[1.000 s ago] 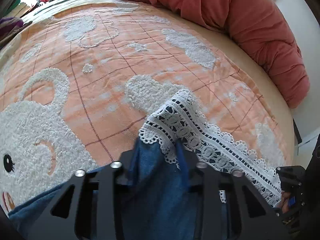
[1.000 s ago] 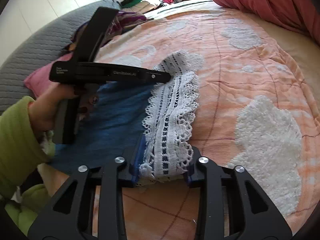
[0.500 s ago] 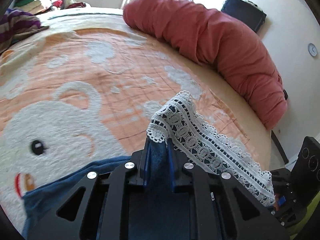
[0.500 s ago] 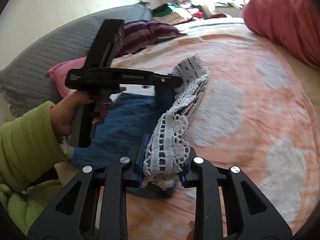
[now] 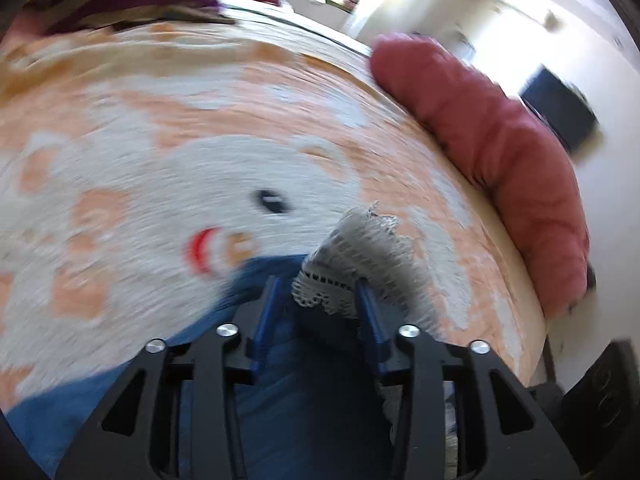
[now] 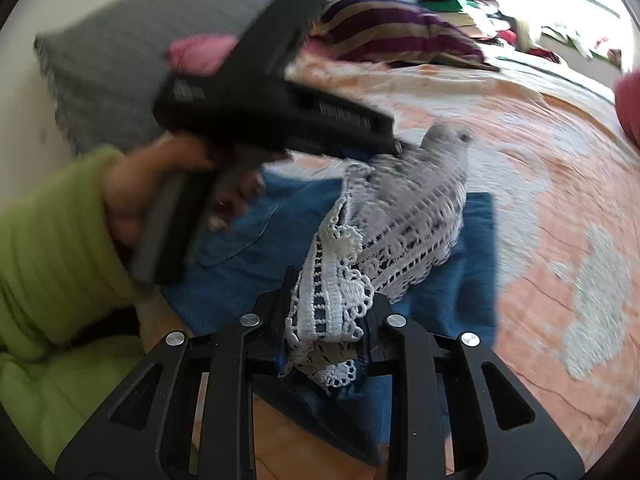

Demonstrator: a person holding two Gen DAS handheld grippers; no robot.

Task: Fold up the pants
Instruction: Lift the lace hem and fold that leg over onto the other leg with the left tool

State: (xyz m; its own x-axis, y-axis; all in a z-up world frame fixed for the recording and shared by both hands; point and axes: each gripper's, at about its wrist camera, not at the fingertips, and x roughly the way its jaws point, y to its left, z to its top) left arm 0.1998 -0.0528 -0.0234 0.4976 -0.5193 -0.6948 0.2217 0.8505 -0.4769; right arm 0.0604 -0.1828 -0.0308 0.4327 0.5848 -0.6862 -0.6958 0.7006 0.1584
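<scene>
While both claws carry white lace hem (image 6: 384, 240) of blue denim pants (image 6: 248, 252) over bed's orange bear-pattern blanket (image 5: 168, 128): left claw (image 5: 316, 300) and right claw (image 6: 328, 320) each pinching hem (frames blurred); keep level, hem taut, land edge-to-edge on waistband.

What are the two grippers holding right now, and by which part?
Both hold the pants by the white lace hem: the left gripper and the right gripper at opposite ends.
</scene>
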